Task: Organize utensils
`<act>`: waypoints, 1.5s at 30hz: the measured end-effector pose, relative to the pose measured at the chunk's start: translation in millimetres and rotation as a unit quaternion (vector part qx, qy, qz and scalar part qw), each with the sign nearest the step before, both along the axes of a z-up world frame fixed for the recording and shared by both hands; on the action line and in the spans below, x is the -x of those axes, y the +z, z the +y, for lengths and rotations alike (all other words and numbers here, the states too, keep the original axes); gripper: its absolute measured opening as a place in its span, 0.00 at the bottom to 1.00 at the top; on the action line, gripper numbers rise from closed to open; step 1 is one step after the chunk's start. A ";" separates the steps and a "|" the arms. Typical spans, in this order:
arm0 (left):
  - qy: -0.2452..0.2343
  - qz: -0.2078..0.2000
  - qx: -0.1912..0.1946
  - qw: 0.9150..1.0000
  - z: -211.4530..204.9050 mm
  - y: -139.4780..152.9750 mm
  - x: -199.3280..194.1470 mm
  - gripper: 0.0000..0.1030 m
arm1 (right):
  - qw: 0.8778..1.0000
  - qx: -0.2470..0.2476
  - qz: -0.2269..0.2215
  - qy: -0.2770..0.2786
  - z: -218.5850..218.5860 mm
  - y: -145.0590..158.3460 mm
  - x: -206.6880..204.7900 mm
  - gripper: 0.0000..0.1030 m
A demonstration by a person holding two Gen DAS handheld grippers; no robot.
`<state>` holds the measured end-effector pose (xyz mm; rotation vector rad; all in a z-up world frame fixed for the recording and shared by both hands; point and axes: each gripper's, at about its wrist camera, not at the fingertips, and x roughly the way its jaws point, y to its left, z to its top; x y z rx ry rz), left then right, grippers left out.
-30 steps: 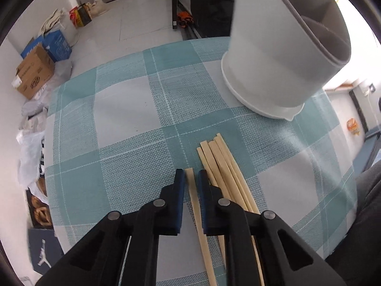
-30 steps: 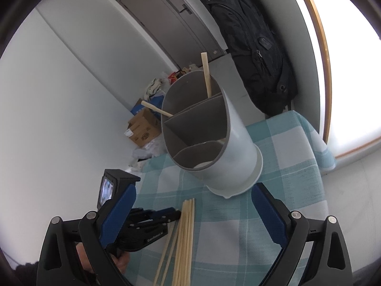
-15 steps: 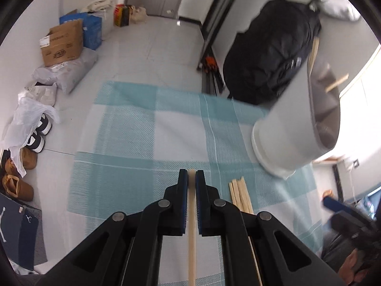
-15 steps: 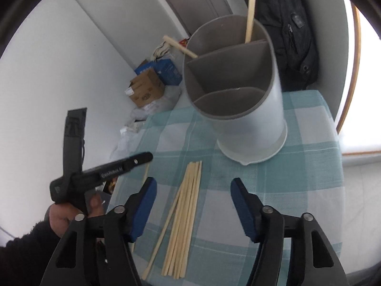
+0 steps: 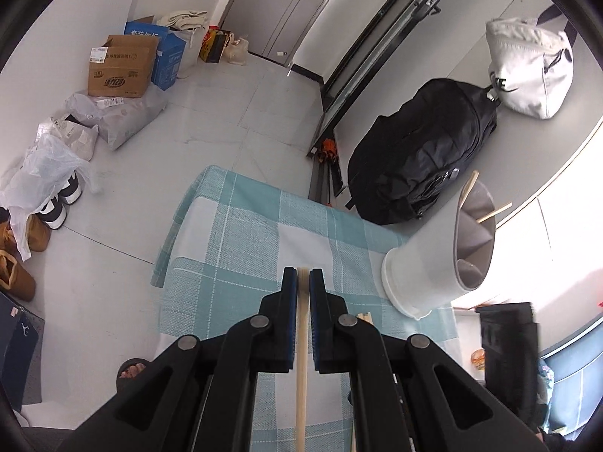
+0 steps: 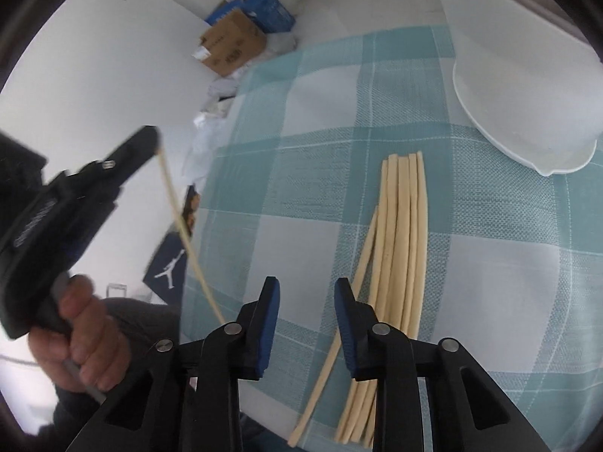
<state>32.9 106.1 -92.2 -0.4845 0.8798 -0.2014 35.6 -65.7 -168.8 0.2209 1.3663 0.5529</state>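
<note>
Checked tablecloth (image 6: pixel 312 196), left tongs (image 5: pixel 303 282) clamping chopstick (image 5: pixel 301 358) aloft, right tongs (image 6: pixel 306 303) apart beside chopstick bundle (image 6: pixel 399 248)

The left claw (image 5: pixel 303 282), clamped on one chopstick (image 5: pixel 301 358), now holds it lifted high off the worktop (image 5: pixel 245 248). The right claw (image 6: pixel 306 303) has dropped low, close over the remaining chopsticks (image 6: pixel 403 233), narrower.

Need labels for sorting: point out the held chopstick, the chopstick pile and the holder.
held chopstick (image 5: pixel 302 358): left wrist view, mid-shaft.
chopstick pile (image 6: pixel 403 233): right wrist view, middle sticks.
holder (image 5: pixel 422 263): left wrist view, outer wall.
</note>
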 end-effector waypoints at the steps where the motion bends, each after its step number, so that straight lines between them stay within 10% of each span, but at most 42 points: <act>1: -0.001 -0.003 0.000 1.000 0.3 1.7 0.5 0.02 | 1.000 0.017 0.001 -0.002 1.7 -0.3 -1.7 0.24; 19: -0.029 -0.031 0.000 0.999 4.5 14.3 11.4 0.02 | 0.987 0.154 -0.045 -0.007 24.4 -1.8 -21.9 0.03; 30: -0.045 -0.042 -0.023 0.998 -8.8 20.6 17.3 0.02 | 0.985 0.060 -0.152 -0.046 -10.5 48.4 0.8 0.03; 45: -0.108 -0.090 -0.057 0.988 -55.0 50.4 34.0 0.02 | 0.952 -0.034 -0.292 -0.086 -61.3 107.2 64.8 0.02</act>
